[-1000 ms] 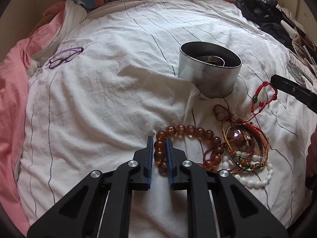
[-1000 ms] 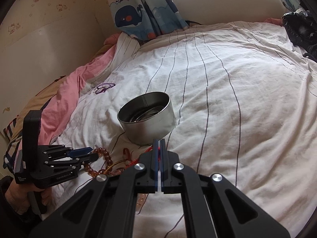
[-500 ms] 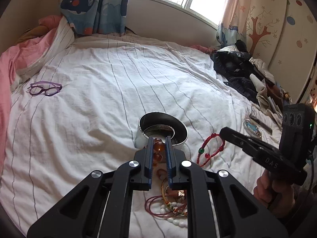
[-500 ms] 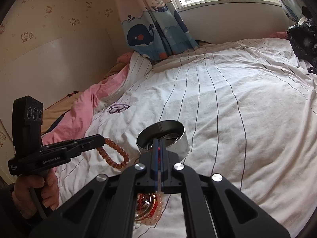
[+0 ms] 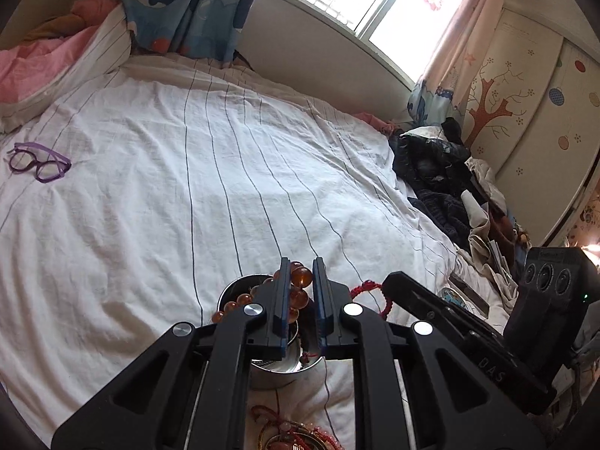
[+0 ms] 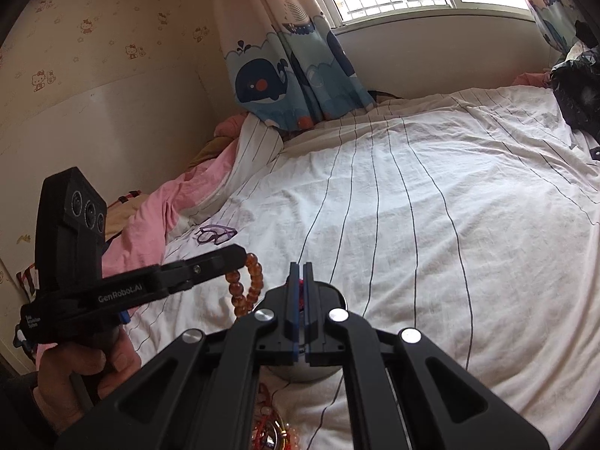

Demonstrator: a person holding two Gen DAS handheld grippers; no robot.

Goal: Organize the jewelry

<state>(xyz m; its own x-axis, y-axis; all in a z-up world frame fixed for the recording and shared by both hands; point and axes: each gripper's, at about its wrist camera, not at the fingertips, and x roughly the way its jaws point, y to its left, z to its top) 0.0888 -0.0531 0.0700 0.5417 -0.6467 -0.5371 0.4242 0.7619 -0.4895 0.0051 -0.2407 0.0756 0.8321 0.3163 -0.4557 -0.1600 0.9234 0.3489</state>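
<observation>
left gripper (image 5: 301,281): clamped on amber round-bead bracelet (image 5: 300,279), loop hanging below tips | round silver metal tin (image 5: 279,369): directly beneath left gripper, mouth up | right gripper (image 6: 299,281): pinched together on red braided cord bracelet (image 5: 369,288), beside tin | nearer: left, drop straight down.

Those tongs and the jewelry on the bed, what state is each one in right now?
Left tongs: shut on the amber bead bracelet.
Amber bead bracelet: lifted, hanging over the metal tin.
Right tongs: shut on the red cord bracelet.
Red cord bracelet: lifted, held beside the tin.
Metal tin: upright, open, no lid.
Purple glasses: lying folded open on the sheet.
</observation>
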